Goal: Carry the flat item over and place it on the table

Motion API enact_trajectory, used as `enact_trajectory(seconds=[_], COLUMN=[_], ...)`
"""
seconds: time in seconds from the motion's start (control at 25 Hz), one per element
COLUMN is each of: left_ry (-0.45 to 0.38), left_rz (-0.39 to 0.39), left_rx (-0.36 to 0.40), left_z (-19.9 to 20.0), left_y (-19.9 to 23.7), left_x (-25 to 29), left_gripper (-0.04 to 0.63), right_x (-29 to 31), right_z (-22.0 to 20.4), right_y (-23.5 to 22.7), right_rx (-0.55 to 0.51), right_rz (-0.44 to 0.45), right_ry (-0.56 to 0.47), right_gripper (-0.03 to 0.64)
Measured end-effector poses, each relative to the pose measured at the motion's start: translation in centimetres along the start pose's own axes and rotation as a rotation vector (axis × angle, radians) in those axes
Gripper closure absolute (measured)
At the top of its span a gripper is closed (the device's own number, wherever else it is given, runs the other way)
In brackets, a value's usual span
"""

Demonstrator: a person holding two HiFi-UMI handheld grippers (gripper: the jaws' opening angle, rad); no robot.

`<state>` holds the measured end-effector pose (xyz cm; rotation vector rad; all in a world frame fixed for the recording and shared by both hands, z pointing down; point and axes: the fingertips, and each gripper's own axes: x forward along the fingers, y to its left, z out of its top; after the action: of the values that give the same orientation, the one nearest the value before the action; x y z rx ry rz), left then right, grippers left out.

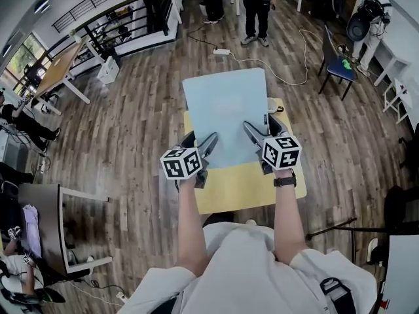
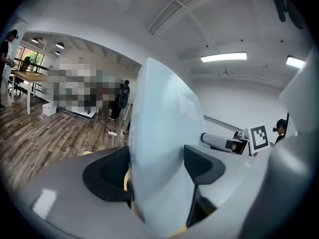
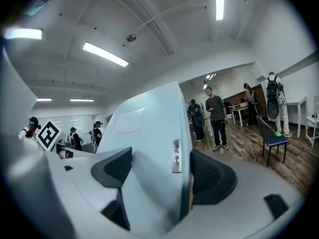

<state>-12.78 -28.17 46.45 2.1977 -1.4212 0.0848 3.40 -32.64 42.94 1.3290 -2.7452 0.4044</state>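
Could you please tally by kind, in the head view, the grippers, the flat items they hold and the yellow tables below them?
Grippers: 2, the left gripper and the right gripper, jaws of both closed on the item
Flat items: 1, the light blue flat item
Tables: 1, the yellow table
Total: 4
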Motion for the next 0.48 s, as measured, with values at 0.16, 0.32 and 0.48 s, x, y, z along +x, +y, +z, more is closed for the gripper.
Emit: enact_trajectory(seconds=[0.16,0.32,0.48], left_ry=[0.026,0.067,0.113], left_rz=[-0.011,-0.016,-0.015], left_rx=[-0.022,-0.064,-0.119], left_z=[0.8,-0.2,-1.9], left_y=[2.9,5.6,7.8], left_x=[2.6,4.7,6.3], left_gripper=[0.249,0.249,0.249], right_x=[3.8,6.6,8.7], right_z=[-0.4,-2.6,-4.9], right_y=[-1.0,-2.0,-2.7], right_rx=[0.009,0.053,0.081], right_rz=[-0.024,-0.048,-0.078], right_ry=[0.028,0.091,0.154], right_gripper=[0.264,0.264,0.264])
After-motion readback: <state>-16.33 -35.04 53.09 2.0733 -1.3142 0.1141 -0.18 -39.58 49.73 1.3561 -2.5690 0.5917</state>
